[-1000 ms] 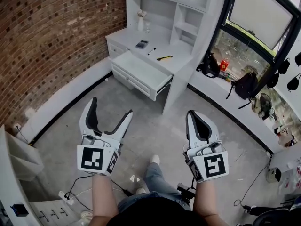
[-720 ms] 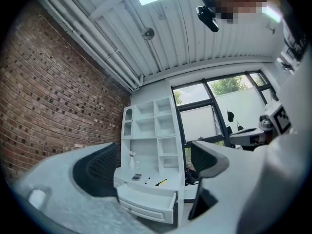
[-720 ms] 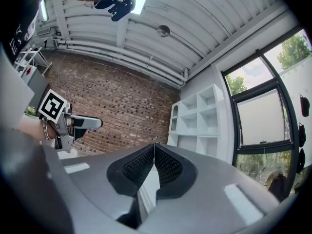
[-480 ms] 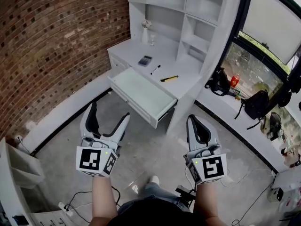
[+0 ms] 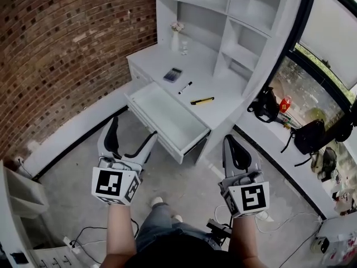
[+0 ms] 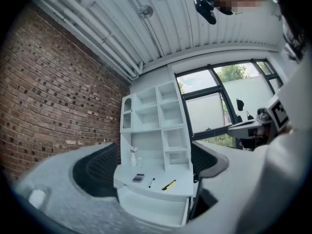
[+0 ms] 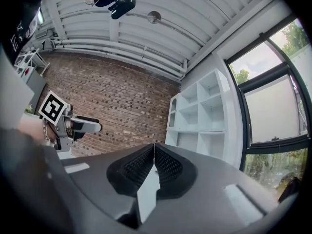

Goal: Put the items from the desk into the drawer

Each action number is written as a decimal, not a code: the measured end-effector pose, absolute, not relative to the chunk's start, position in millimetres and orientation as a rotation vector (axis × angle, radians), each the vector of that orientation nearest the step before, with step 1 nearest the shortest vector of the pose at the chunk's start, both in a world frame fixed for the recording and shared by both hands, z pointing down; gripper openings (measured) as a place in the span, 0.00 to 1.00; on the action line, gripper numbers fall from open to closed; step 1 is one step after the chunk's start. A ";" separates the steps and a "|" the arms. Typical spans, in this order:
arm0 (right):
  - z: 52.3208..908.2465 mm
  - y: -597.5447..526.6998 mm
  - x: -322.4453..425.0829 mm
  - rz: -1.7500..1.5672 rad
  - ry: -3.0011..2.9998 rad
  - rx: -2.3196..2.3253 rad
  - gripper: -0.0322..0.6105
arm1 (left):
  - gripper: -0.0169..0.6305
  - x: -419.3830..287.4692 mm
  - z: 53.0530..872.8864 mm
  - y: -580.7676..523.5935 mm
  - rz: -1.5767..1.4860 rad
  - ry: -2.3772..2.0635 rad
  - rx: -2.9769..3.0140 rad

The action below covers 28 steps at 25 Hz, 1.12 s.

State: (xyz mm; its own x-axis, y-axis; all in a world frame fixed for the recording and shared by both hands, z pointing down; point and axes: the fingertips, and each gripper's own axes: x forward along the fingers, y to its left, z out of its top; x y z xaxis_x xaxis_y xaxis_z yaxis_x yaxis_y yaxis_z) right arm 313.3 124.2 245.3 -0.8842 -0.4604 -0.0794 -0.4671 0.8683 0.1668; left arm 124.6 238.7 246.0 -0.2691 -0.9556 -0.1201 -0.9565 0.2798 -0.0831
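On the white desk (image 5: 209,77) lie a grey calculator (image 5: 173,74), a black marker (image 5: 185,87) and a yellow pen (image 5: 201,100). The same three show in the left gripper view: calculator (image 6: 138,178), marker (image 6: 151,182), pen (image 6: 168,184). The desk's drawer (image 5: 167,118) stands pulled out and looks empty. My left gripper (image 5: 132,132) is open over the floor just short of the drawer, nothing between its jaws. My right gripper (image 5: 234,143) is shut and empty, near the desk's right corner; its pads (image 7: 154,161) meet.
A brick wall (image 5: 61,54) runs along the left. White shelves (image 5: 234,15) rise above the desk, with a small vase (image 5: 175,38) at its back. Bags (image 5: 268,105) sit on the window ledge at right. Cables (image 5: 89,233) lie on the floor behind me, by a white cabinet (image 5: 17,194).
Both grippers and my view have moved toward the desk, which now sits closer and larger. Neither gripper's jaws have changed.
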 end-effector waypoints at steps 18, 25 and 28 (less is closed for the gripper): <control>261.7 31.2 197.0 0.239 2.972 -0.915 0.07 | 0.77 -14.1 258.8 125.2 0.005 2.309 -1.935; 261.7 -15.1 107.6 0.215 2.962 -1.050 0.07 | 0.74 -117.8 265.5 67.5 0.006 2.271 -2.024; 265.2 -34.4 73.6 0.206 2.958 -1.130 0.07 | 0.74 -155.0 272.3 41.1 0.000 2.247 -2.081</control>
